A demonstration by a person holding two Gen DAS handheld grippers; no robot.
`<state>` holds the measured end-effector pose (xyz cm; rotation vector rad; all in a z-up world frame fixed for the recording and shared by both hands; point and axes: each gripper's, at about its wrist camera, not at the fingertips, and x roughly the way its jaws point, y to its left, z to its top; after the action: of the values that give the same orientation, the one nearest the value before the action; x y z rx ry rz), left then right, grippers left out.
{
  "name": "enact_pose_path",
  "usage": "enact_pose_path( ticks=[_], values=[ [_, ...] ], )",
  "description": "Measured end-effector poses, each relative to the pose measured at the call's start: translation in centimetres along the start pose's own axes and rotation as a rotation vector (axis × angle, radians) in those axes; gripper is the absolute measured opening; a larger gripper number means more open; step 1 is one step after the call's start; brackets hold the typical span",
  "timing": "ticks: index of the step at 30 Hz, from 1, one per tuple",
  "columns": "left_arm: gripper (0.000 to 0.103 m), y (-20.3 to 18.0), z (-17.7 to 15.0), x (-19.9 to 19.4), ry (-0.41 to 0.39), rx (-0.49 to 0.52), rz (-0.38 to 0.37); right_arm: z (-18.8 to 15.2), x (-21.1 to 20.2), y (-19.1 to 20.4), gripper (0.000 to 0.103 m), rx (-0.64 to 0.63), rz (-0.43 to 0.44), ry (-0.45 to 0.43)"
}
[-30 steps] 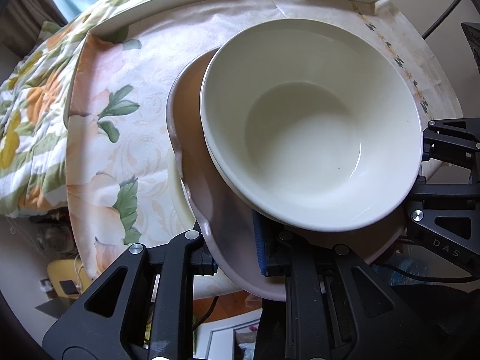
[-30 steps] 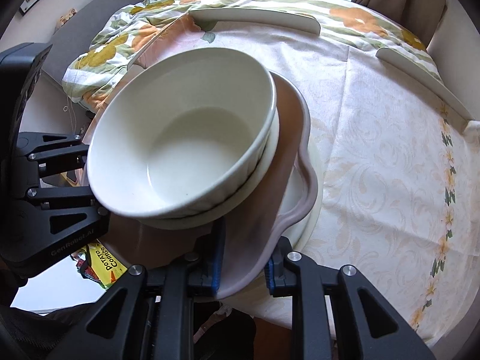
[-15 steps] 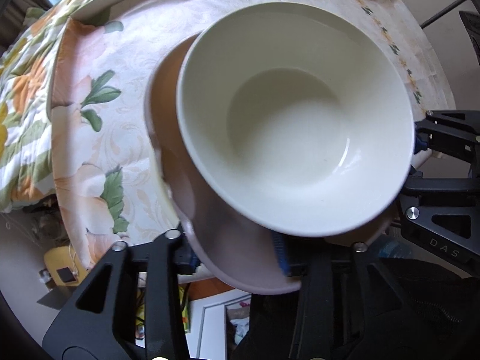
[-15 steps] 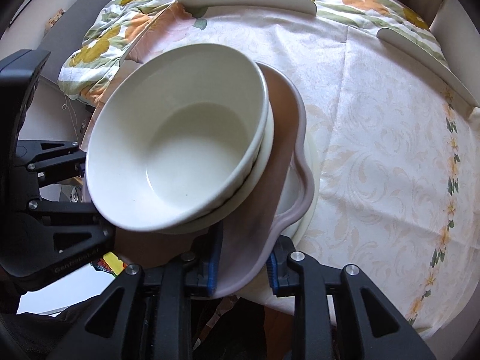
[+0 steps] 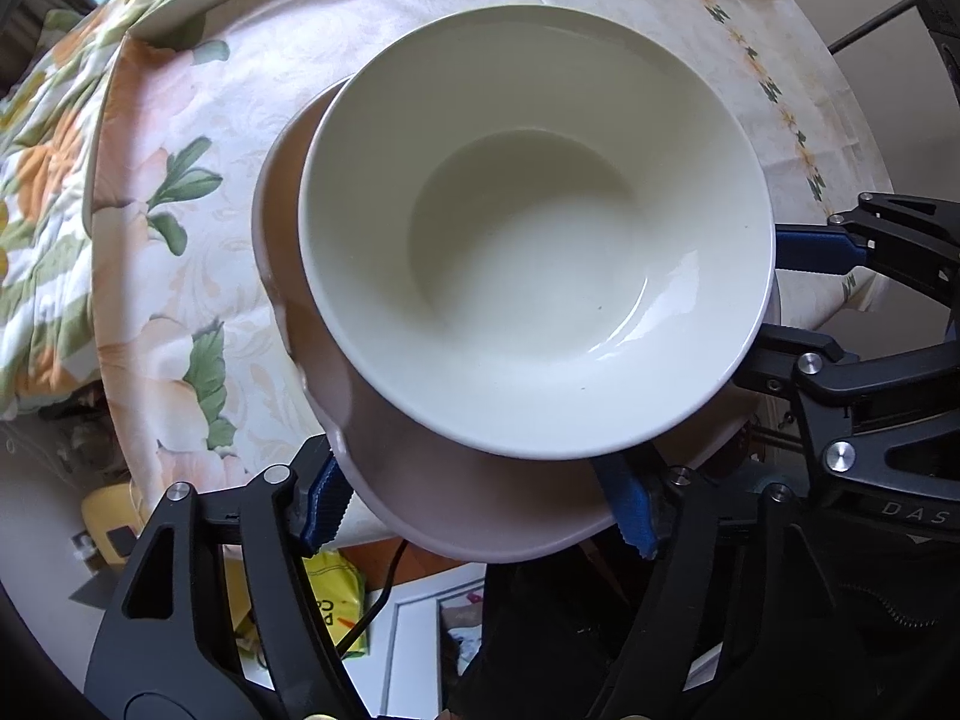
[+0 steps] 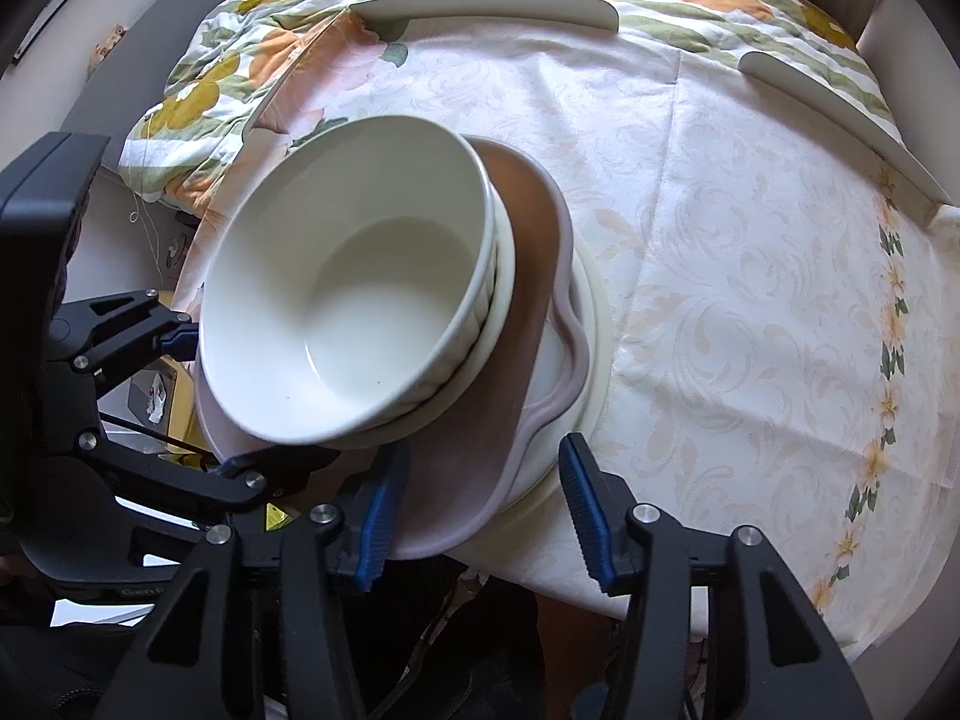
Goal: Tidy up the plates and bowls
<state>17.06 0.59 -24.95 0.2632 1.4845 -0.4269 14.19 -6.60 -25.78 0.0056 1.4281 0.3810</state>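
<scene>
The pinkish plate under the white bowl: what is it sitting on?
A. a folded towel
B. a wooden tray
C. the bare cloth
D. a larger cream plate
D: in the right wrist view the pinkish plate lies on a larger cream plate, whose rim shows beyond it.

Words you can read
"DAS" is on the right gripper [image 5: 798, 300]; "Gen" is on the left gripper [image 6: 198, 402].

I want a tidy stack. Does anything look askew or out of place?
Yes. The white bowl sits off-centre toward one side of the pink wavy-edged plate, and that plate overhangs the table edge near both opened grippers.
</scene>
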Motion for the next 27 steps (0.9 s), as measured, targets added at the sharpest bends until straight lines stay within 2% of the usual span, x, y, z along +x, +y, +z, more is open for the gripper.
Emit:
enact_pose_path(
  ticks=[2,5,15,19,25,27],
  values=[
    [0.078,0.0,-0.2,-0.4,-0.007,-0.002,0.012,-0.1,-0.3,0.0,0.047,-0.001,0.004,-0.003],
    [0.081,-0.2,-0.5,-1.2,-0.017,0.004,0.031,-0.4,-0.9,-0.1,0.047,0.006,0.012,-0.013],
    [0.081,-0.9,-3.2,-5.7,-0.111,-0.022,0.069,-2.6,-5.3,0.1,0.047,0.046,0.016,-0.120],
    [0.081,-1.4,-5.3,-9.7,-0.253,-0.077,0.058,-4.8,-9.0,1.2,0.047,0.053,-0.019,-0.224],
    [0.081,-2.7,-9.5,-18.7,-0.582,-0.155,0.147,-8.7,-16.2,2.6,0.048,0.080,-0.109,-0.463],
    [0.084,-3.2,-11.0,-21.3,-0.677,-0.179,0.174,-9.7,-18.2,2.9,0.048,0.080,-0.143,-0.533]
  ],
)
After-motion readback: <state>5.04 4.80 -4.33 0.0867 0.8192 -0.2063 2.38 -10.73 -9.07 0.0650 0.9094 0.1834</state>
